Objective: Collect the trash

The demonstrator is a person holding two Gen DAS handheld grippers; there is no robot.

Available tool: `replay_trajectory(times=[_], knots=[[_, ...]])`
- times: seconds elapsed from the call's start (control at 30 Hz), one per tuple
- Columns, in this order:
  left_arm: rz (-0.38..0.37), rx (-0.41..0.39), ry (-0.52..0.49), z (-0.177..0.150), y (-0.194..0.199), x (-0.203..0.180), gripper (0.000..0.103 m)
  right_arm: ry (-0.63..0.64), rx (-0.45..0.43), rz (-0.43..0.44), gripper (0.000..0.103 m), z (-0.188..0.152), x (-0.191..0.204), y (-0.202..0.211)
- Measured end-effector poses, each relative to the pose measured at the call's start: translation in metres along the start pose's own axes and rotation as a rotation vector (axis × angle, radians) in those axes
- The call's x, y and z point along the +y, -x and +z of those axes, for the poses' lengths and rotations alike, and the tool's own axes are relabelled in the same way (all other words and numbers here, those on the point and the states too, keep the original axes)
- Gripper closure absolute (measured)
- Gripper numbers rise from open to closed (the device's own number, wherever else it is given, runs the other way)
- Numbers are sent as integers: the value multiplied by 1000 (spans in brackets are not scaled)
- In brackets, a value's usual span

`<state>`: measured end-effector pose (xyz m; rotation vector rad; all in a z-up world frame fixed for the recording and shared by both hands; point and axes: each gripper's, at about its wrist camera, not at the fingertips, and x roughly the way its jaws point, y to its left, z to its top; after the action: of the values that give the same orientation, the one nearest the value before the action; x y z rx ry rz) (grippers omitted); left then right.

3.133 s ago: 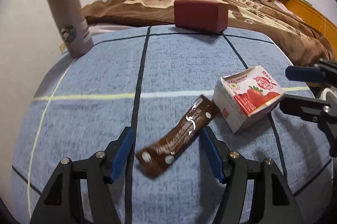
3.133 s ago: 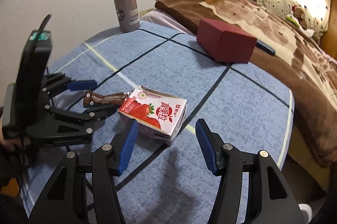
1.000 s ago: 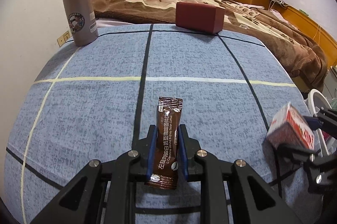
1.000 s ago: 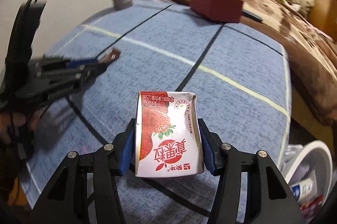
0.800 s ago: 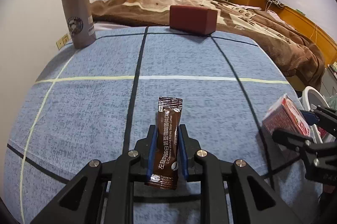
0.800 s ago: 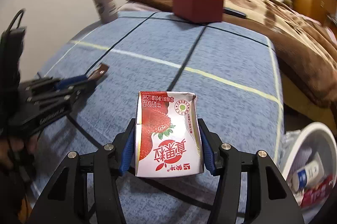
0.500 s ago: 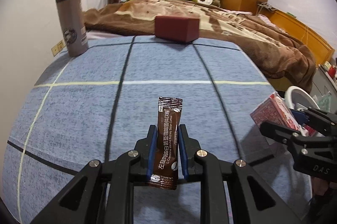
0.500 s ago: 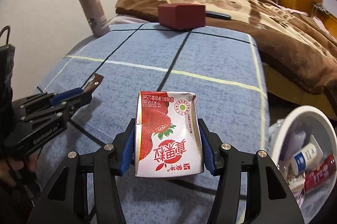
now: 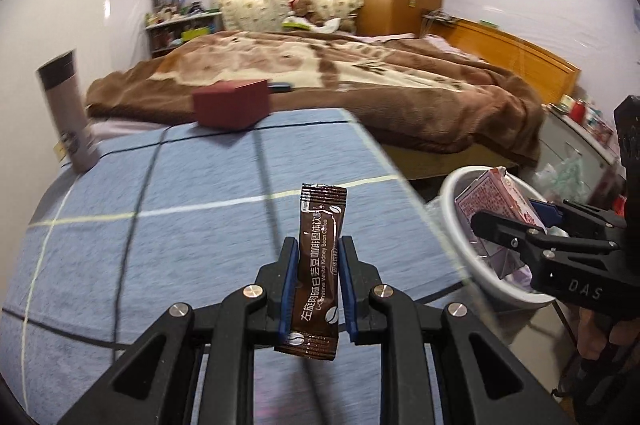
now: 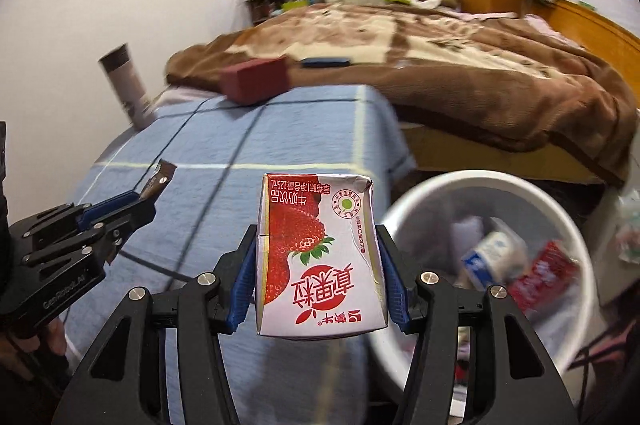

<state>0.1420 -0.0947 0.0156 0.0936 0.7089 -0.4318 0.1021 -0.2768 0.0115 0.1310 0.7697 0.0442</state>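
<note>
Now left gripper (image 9: 318, 285) pinches sachet (image 9: 318, 267) above table; right gripper (image 10: 320, 275) clamps carton (image 10: 320, 257) beside bin (image 10: 424, 193). Risk: early release drops trash outside rim; thin sachet may slip.

a box (image 9: 230, 104) and a flask (image 9: 68, 117) stood on the surface (image 9: 200, 185), the bed (image 9: 340, 73) behind, a bin (image 10: 440, 193) to its right.

Motion blur is smearing the trash inside the white bin (image 10: 412, 201), so its labels are staying unreadable. The milk carton (image 10: 320, 257) is hiding the bin's near-left rim, and the thermos (image 9: 68, 117) logo is blurring beyond reading.
</note>
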Motion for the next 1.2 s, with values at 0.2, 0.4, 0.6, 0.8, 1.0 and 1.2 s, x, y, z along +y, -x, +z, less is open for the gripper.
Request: replay_trajectory(times=[0.2, 0.4, 0.6, 0.8, 1.0, 1.2], knots=[[-85, 6, -43, 9, -11, -46, 82, -52, -16, -87, 47, -7, -38, 19], [-178, 45, -94, 12, -34, -97, 82, -112, 38, -204, 47, -12, -75, 10], [-232, 99, -135, 7, -55, -136, 81, -143, 104, -277, 46, -19, -101, -12], [-251, 121, -156, 2, -61, -154, 80, -182, 149, -284, 46, -26, -117, -20], [-227, 104, -144, 0, -55, -156, 57, -185, 112, -273, 43, -32, -117, -4], [-197, 50, -145, 1, -37, -151, 46, -198, 24, -296, 43, -33, -111, 14]])
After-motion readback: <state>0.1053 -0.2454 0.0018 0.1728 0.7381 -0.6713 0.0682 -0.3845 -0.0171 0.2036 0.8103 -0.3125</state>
